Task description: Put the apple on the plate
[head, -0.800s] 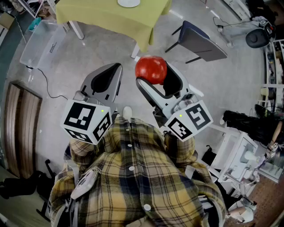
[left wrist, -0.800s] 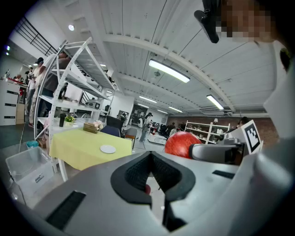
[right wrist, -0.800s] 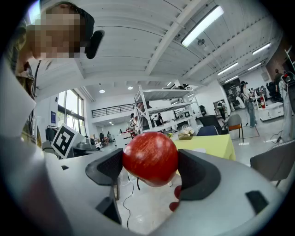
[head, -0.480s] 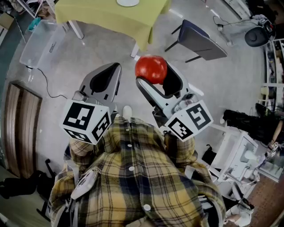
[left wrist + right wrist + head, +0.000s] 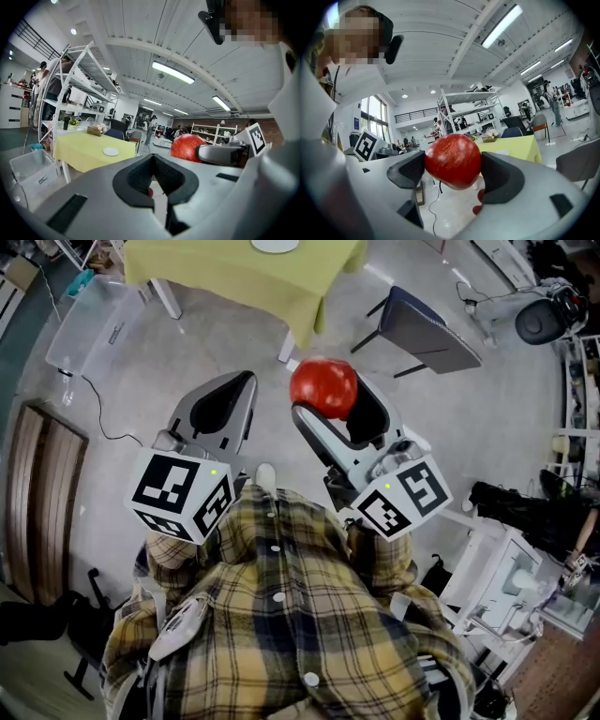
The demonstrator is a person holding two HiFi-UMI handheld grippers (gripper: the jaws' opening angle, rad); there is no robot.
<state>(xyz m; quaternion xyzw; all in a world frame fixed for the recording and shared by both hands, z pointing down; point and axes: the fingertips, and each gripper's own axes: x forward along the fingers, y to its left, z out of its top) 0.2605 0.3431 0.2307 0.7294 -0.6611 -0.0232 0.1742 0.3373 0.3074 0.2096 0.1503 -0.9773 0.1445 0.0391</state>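
Clamping a glossy round apple [image 5: 453, 161], the right gripper [image 5: 453, 169] shows ribbed pads [image 5: 416, 168].

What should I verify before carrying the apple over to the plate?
1. Apple gripped: ok, the right gripper's fingers press both its sides.
2. Grip depth: cannot tell; the apple sits near the fingertips.
3. Plate in sight: ok, on the yellow table.
4. Plate free: ok, nothing seen on it.
5. Plate within reach: not ok, open floor lies between.
6. Left gripper: ok, shut, empty, beside the right.
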